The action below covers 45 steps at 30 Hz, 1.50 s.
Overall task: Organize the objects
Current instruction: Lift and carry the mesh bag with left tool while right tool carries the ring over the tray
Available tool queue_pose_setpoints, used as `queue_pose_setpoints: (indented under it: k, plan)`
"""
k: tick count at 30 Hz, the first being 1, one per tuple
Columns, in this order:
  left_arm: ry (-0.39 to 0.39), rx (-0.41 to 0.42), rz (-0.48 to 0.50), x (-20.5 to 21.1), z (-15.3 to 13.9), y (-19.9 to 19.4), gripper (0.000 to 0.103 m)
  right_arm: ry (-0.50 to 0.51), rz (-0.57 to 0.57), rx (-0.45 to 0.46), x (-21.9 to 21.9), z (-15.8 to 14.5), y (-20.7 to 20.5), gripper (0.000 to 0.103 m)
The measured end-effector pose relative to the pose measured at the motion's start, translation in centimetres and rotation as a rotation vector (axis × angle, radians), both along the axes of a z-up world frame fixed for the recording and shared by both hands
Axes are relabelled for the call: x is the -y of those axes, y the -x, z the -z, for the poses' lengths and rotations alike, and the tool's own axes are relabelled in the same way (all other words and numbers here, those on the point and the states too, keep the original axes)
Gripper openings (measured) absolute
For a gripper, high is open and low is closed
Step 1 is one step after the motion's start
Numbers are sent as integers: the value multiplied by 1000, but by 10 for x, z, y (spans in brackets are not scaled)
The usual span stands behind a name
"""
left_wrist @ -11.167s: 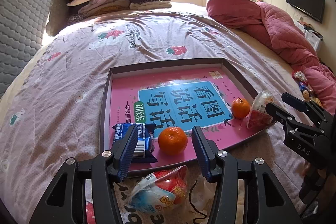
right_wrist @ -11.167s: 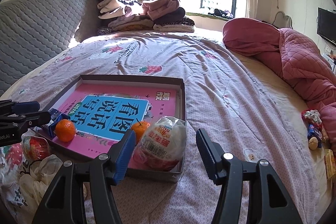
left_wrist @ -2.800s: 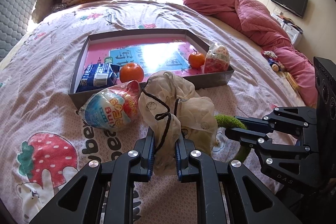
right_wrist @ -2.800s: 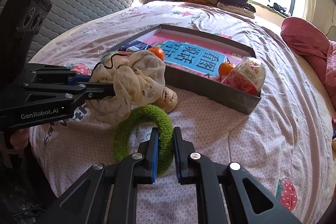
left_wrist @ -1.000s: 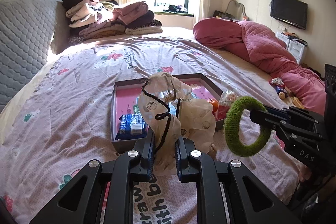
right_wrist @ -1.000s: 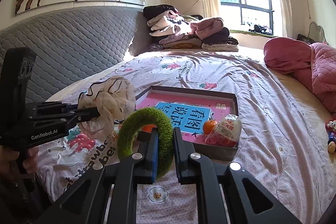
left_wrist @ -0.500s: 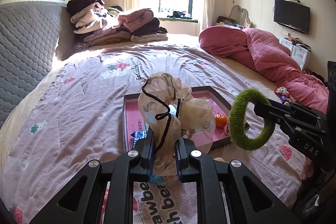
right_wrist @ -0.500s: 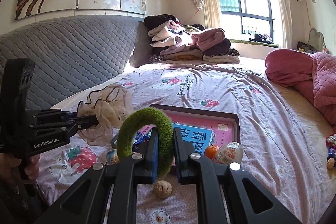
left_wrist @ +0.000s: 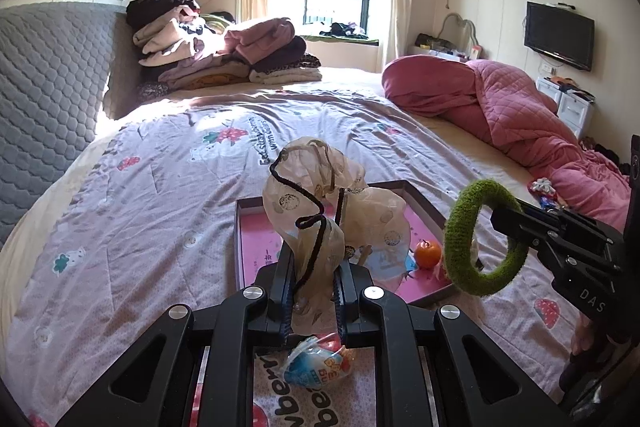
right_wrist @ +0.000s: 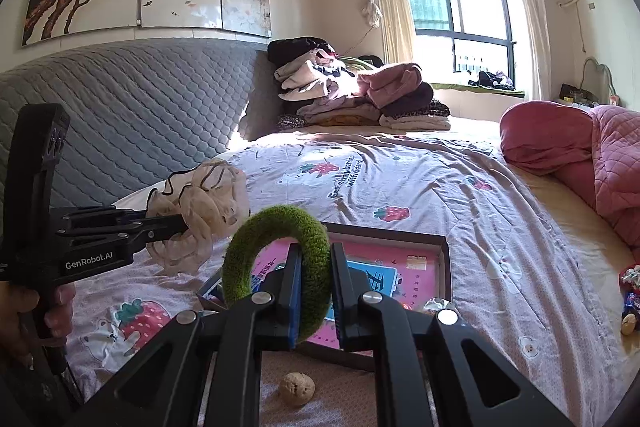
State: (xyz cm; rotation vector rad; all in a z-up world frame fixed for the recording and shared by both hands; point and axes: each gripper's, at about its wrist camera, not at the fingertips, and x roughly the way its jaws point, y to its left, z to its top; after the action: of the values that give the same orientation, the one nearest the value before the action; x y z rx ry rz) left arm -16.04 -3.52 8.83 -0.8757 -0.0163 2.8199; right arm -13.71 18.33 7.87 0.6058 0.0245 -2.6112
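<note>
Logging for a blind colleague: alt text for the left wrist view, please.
The left gripper is shut on a sheer beige scrunchie above a pink-lined tray on the bed. At right, the right gripper holds a green scrunchie.

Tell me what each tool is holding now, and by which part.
The left tool is shut on the beige sheer fabric scrunchie, pinching its lower folds. The right tool is shut on the green fuzzy ring, clamping its right-hand band.
</note>
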Motion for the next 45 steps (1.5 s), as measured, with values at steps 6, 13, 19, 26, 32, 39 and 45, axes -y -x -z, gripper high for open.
queue_pose_setpoints:
  k: [6, 13, 19, 26, 32, 39, 45]
  plan:
    - [11, 2, -1, -4, 2, 13, 17, -3, 17, -11, -1, -2, 9, 13]
    - [19, -1, -19, -3, 6, 23, 17, 4, 25, -25, -2, -5, 17, 13]
    - [24, 2, -33, -2, 9, 29, 17, 6, 36, -38, -4, -6, 24, 13]
    - [25, 10, -41, -2, 13, 35, 17, 2, 45, -40, -4, -5, 31, 13]
    - [33, 28, -48, -3, 22, 42, 17, -6, 46, -26, -1, 1, 36, 13]
    - [34, 68, -59, 1, 35, 52, 17, -26, 51, -2, 3, 11, 46, 13]
    - [26, 89, -63, 3, 44, 57, 17, -39, 59, 37, 4, 25, 56, 13]
